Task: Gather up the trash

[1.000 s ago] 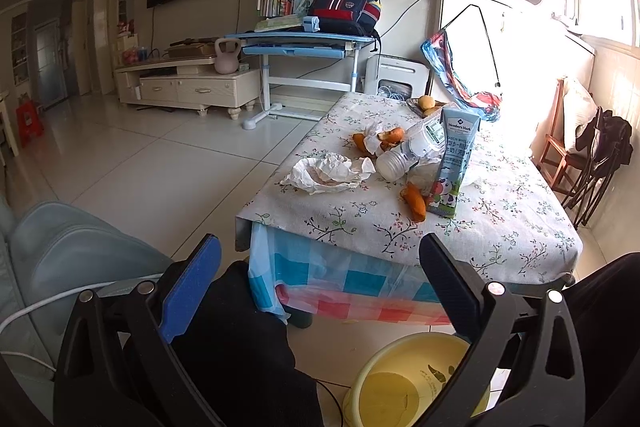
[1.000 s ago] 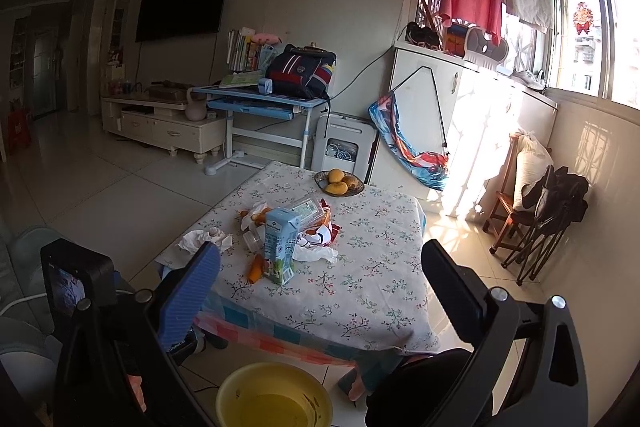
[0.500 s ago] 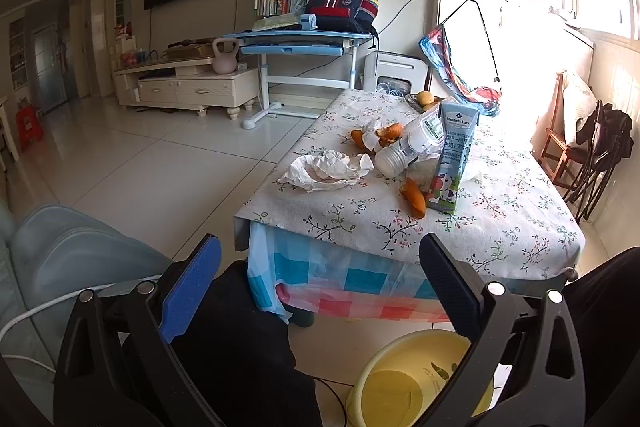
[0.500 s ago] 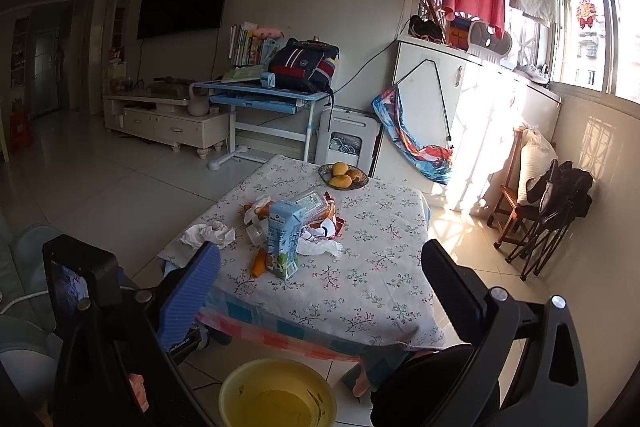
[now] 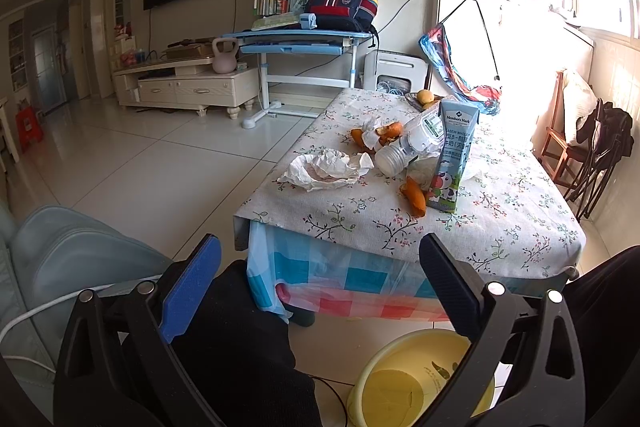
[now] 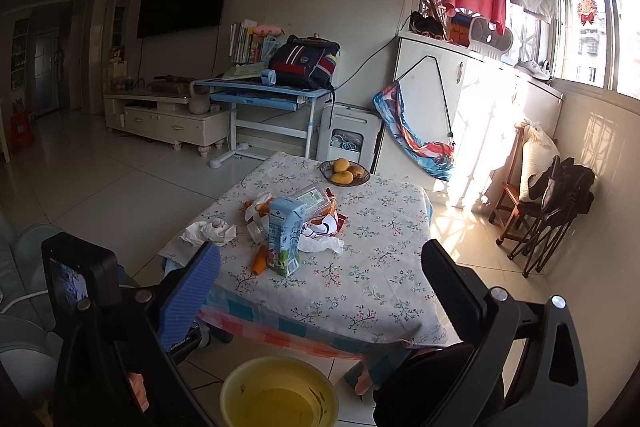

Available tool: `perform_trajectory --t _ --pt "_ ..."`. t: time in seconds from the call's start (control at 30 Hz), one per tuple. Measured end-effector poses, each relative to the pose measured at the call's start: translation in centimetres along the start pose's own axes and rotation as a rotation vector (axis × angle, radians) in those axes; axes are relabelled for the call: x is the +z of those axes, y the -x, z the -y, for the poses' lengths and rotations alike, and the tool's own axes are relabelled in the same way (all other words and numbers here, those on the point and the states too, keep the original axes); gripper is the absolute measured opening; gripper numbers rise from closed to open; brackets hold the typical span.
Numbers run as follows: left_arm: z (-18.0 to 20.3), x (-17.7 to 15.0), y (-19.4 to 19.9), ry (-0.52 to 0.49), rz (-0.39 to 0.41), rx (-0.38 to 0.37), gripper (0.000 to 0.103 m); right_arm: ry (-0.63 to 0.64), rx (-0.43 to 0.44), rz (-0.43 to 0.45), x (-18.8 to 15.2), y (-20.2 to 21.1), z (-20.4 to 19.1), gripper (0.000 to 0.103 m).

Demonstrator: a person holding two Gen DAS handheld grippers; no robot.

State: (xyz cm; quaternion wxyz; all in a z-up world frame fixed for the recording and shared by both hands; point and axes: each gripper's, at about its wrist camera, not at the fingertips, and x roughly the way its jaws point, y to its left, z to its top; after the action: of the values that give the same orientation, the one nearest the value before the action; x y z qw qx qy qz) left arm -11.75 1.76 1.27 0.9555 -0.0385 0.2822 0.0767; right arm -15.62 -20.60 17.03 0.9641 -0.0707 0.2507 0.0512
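Observation:
Trash lies on the floral table (image 5: 500, 219): a crumpled white tissue (image 5: 326, 169), an upright blue milk carton (image 5: 452, 155), a clear plastic bottle (image 5: 412, 143) on its side, orange peels (image 5: 414, 193) and wrappers. The right wrist view shows the same carton (image 6: 285, 235), tissue (image 6: 210, 231) and peel (image 6: 260, 259). A yellow basin (image 5: 416, 383) stands on the floor before the table, also in the right wrist view (image 6: 280, 393). My left gripper (image 5: 320, 279) and right gripper (image 6: 320, 279) are open and empty, well short of the table.
A bowl of mangoes (image 6: 345, 171) sits at the table's far end. A grey sofa arm (image 5: 68, 259) is at left. A folding chair (image 6: 556, 203) stands at right. A blue desk (image 5: 296, 41) and a TV cabinet (image 5: 184, 87) stand beyond.
Both grippers have drifted slightly closer to the table. They stay open and empty.

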Motion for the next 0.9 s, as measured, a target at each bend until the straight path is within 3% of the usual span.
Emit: perform_trajectory --t 0.1,0.5,0.6,0.73,0.9 --pt "0.0 0.0 0.0 0.0 0.0 0.0 0.096 0.033 -0.028 0.034 -0.4 -0.1 -0.5 0.097" --pt "0.4 -0.3 -0.4 -0.01 -0.015 -0.015 0.096 0.021 -0.006 0.064 -1.2 -0.9 -0.4 0.097" --pt "0.4 -0.4 -0.4 -0.015 -0.018 -0.022 0.096 0.037 0.027 0.057 -2.0 -2.3 -0.1 0.097" --pt "0.3 -0.3 -0.7 -0.012 -0.028 -0.028 0.096 0.051 0.065 -0.068 -3.5 -6.4 0.4 0.097" --pt "0.7 0.4 -1.7 -0.031 -0.031 -0.023 0.096 0.049 0.1 -0.004 -4.4 -8.4 2.2 0.097"
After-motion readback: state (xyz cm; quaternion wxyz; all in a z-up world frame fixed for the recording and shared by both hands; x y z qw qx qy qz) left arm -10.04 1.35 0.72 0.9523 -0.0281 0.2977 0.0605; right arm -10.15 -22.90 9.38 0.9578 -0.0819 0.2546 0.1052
